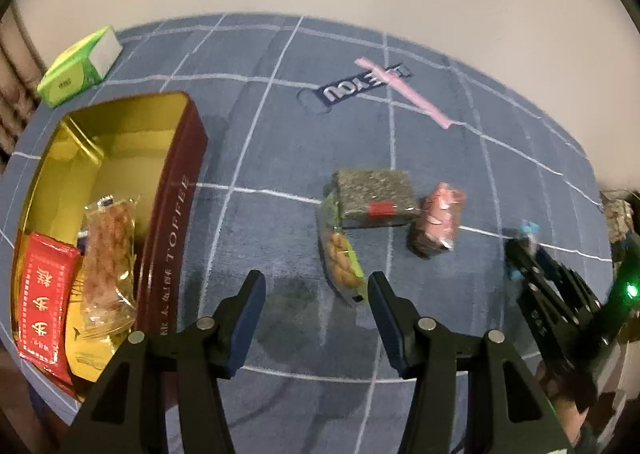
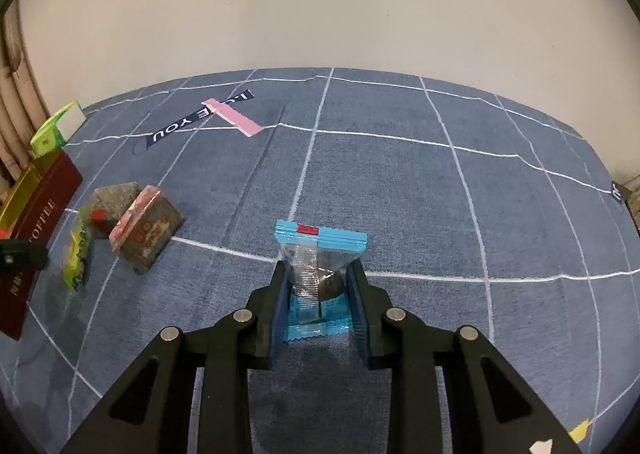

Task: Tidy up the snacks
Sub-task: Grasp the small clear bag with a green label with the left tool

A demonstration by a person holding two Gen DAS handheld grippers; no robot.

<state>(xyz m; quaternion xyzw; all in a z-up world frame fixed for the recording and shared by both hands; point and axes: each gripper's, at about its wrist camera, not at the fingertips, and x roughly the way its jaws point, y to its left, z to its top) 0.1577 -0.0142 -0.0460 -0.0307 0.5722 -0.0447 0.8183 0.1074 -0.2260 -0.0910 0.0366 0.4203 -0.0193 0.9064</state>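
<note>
Left wrist view is showing the left gripper (image 1: 316, 290) hanging with jaws apart and empty over the blue cloth (image 1: 280, 141), beside the red tin (image 1: 176, 221) reading "TOFFEE". Right wrist view is showing the right gripper (image 2: 318, 286) pinching the blue snack packet (image 2: 320, 254) at its clear middle; it is looking light, crinkly and crushable.

Both fisheye views: strong barrel distortion, grid lines of the blue cloth (image 2: 400, 189) bow outward, black vignette at corners. Lighting dim, even, overhead; soft shadows under the left gripper (image 1: 316, 294). Left view motion-blurred throughout; right view sharper. Glare on the gold tin (image 1: 120, 141) interior.
</note>
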